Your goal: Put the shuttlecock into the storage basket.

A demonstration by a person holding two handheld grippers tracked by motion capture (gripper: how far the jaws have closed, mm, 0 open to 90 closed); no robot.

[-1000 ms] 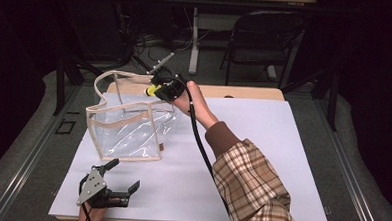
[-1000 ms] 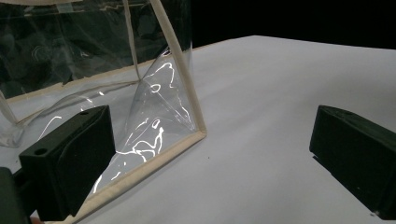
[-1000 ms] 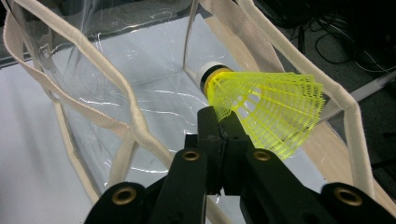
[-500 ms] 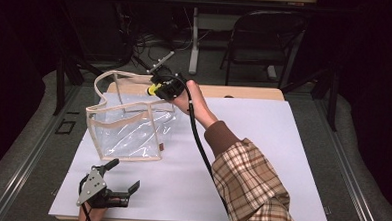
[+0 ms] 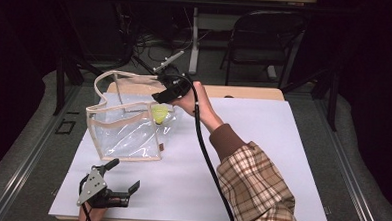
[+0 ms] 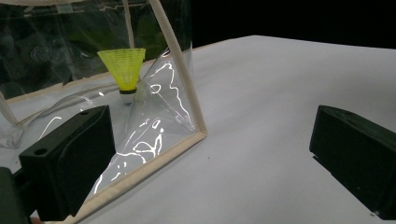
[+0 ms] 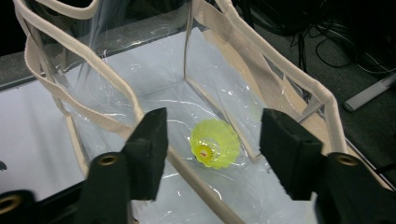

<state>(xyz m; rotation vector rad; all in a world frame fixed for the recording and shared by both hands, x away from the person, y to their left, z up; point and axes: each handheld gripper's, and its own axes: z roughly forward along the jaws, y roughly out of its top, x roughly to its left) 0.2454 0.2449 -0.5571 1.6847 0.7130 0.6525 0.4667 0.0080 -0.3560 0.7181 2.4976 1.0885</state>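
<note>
bag: clear plastic tote (image 5: pixel 125 132) with beige trim, standing on the far left part of my white desk (image 5: pixel 262 158), mouth open at the top, handles (image 5: pixel 116 77) sticking up.

inside the bag: one neon yellow shuttlecock (image 5: pixel 159 113), sitting in the right-hand end of the bag. In my right gripper view it's (image 7: pixel 215 143) well below the jaws, touching neither.

right gripper: my right gripper (image 5: pixel 169 92) hovers over the bag's far right corner, jaws just spread apart, let go, nothing between them.

left gripper: my left gripper (image 5: pixel 122 195) rests at the near left edge of the desk, jaws wide apart and empty, pointed at the bag's near corner (image 6: pixel 198 133).

hard to see: glare and creases on the plastic blur the bag's floor; can't tell if the shuttlecock has landed or leans on the wall.
</note>
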